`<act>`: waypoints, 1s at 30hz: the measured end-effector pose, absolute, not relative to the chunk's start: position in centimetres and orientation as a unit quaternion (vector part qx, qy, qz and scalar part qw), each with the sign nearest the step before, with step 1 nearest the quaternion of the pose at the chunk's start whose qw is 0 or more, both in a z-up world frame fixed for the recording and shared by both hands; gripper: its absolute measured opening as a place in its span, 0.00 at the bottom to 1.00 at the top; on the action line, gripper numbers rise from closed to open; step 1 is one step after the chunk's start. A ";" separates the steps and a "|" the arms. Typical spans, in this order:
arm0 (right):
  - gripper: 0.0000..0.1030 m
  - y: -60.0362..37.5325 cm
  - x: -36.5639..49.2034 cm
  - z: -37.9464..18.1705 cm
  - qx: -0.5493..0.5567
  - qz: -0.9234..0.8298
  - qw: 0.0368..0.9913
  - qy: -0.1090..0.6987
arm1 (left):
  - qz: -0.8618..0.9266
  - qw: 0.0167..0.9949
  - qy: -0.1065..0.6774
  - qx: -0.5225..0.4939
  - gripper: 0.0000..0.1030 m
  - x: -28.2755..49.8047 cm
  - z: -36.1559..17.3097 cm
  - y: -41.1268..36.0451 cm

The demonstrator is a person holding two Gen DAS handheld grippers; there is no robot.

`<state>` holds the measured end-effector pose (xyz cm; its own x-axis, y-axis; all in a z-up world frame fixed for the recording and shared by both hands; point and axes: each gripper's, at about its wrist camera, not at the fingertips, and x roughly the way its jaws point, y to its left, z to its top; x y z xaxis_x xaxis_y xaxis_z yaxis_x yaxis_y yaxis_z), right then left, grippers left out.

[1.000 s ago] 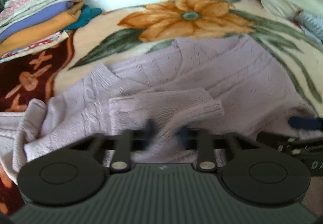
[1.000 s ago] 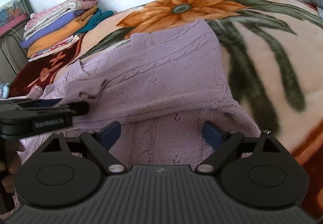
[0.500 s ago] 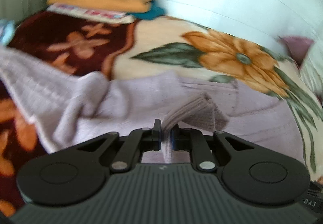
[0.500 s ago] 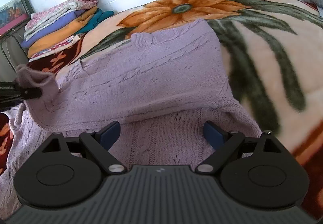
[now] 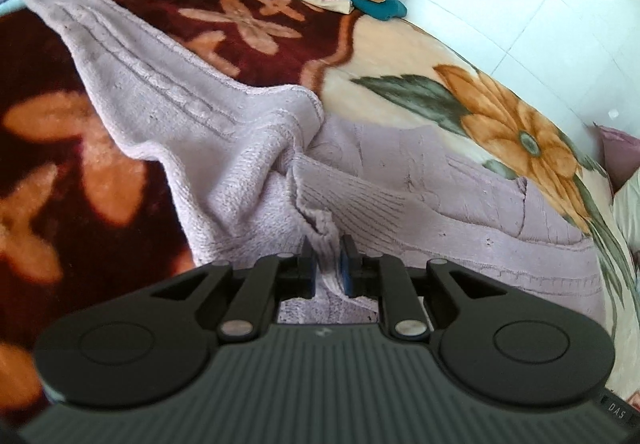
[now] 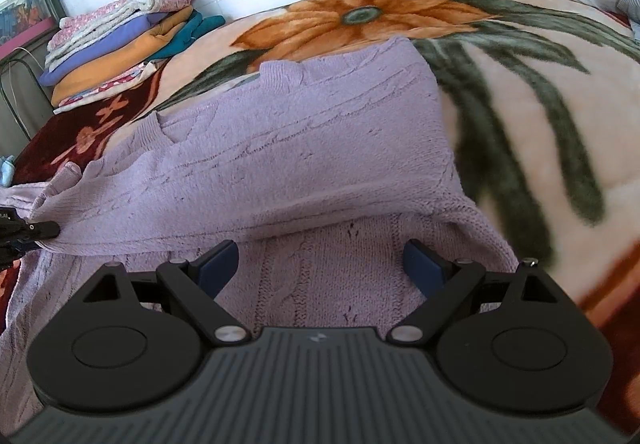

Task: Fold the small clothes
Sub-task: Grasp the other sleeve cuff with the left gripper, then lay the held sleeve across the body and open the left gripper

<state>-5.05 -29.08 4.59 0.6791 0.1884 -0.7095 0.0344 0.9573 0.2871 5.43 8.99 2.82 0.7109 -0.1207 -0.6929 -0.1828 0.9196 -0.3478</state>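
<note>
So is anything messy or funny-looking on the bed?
Only the lilac knitted sweater: its left side is bunched and twisted where the left gripper holds its ribbed cuff, jaws now opening. The pile of folded clothes looks neat. No damage or spills.

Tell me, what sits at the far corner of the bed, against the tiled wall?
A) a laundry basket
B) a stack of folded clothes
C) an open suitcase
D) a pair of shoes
B: a stack of folded clothes, in pink, purple, orange and teal layers, rests on the floral blanket beyond the lilac sweater.
</note>
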 end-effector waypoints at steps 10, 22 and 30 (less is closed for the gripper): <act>0.91 -31.8 -6.5 6.4 0.202 0.009 0.923 0.326 | 0.028 0.911 0.387 -0.138 0.25 5.4 2.2 8.5; 0.26 -36.4 -2.6 4.4 0.232 -0.047 0.902 0.361 | 0.027 0.922 0.368 -0.121 0.25 5.0 1.6 8.1; 0.22 -35.7 -2.4 3.8 0.203 -0.067 0.904 0.370 | 0.027 0.923 0.366 -0.115 0.25 5.0 1.5 8.0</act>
